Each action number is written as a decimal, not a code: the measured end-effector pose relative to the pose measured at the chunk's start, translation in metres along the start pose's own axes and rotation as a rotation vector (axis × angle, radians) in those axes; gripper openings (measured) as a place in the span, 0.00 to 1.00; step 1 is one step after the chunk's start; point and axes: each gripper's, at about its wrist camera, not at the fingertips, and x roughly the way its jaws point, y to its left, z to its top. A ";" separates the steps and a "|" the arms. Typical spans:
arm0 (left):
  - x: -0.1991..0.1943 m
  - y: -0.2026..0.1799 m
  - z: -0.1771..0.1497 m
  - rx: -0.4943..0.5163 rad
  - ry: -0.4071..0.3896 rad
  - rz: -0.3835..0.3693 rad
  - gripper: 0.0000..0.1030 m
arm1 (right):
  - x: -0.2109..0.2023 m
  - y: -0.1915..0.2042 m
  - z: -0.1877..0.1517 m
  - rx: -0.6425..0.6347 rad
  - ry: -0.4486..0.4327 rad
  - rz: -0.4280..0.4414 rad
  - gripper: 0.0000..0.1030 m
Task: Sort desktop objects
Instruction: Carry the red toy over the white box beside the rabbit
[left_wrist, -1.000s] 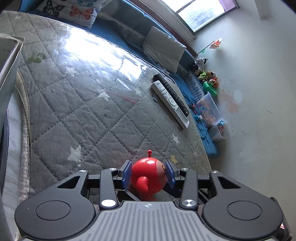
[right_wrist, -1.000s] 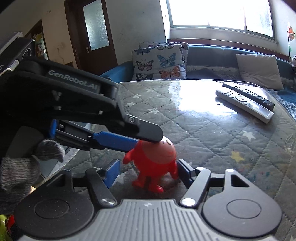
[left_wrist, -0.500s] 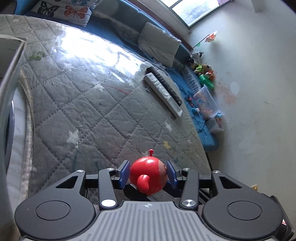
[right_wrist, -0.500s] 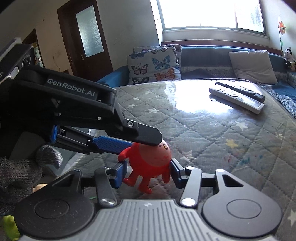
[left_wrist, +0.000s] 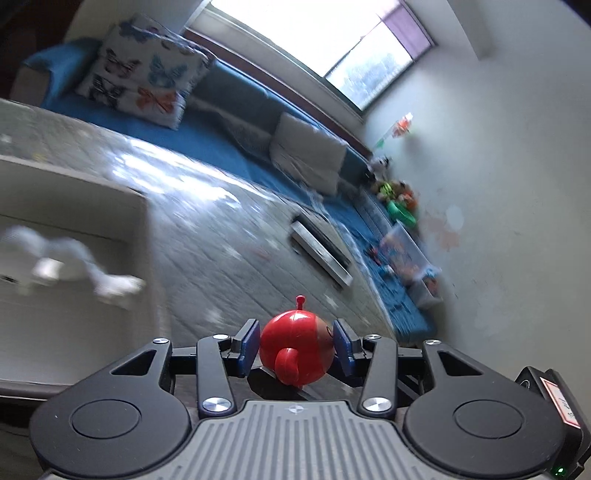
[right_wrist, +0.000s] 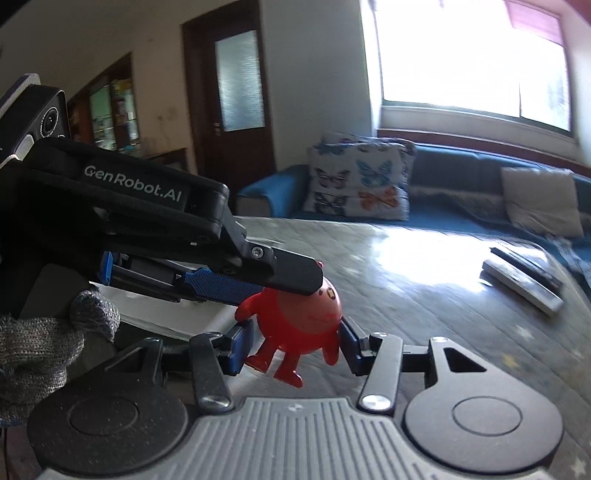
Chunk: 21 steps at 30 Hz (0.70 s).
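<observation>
Both grippers have hold of 1 red toy figure (left_wrist: 295, 345) at once. In the left wrist view the left gripper (left_wrist: 296, 347) has its 2 blue-padded fingers (left_wrist: 248, 345) closed to about the toy's width, pads pressed on either side of the round red body, w/ the thin antenna-like tail sticking up above it. In the right wrist view the right gripper (right_wrist: 293, 341) is also narrowed onto the same toy, its blue pads at the figure's flanks near the arms; contact looks firm on the left pad, the right pad is touching or just beside the arm, hard to tell which. The toy's face side shows here, legs dangling below the pads, tilted a bit, clear of the surface.

The left gripper's black body, marked GenRobot.AI, crosses the right wrist view from the left, its upper finger lying over the toy's head. A grey knit glove (right_wrist: 44, 343) shows at lower left of that view.

Below & beyond lies the quilted grey tabletop (right_wrist: 424, 291) under a shiny clear cover. 2 remotes (right_wrist: 522, 286) sit side by side near its far right edge, well apart from the toy. A pale box (left_wrist: 74, 236) is at left in the left wrist view, w/ a blurred white object (left_wrist: 70, 266) in front of it. Behind: blue sofa (right_wrist: 461, 173), butterfly cushion (right_wrist: 358, 186).
</observation>
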 end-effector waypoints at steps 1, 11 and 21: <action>-0.006 0.007 0.003 -0.012 -0.010 0.011 0.45 | 0.006 0.008 0.004 -0.010 0.003 0.011 0.49; -0.040 0.093 0.030 -0.181 -0.062 0.067 0.45 | 0.073 0.054 0.031 -0.095 0.077 0.092 0.49; -0.014 0.142 0.040 -0.254 -0.011 0.105 0.45 | 0.127 0.075 0.031 -0.145 0.210 0.051 0.46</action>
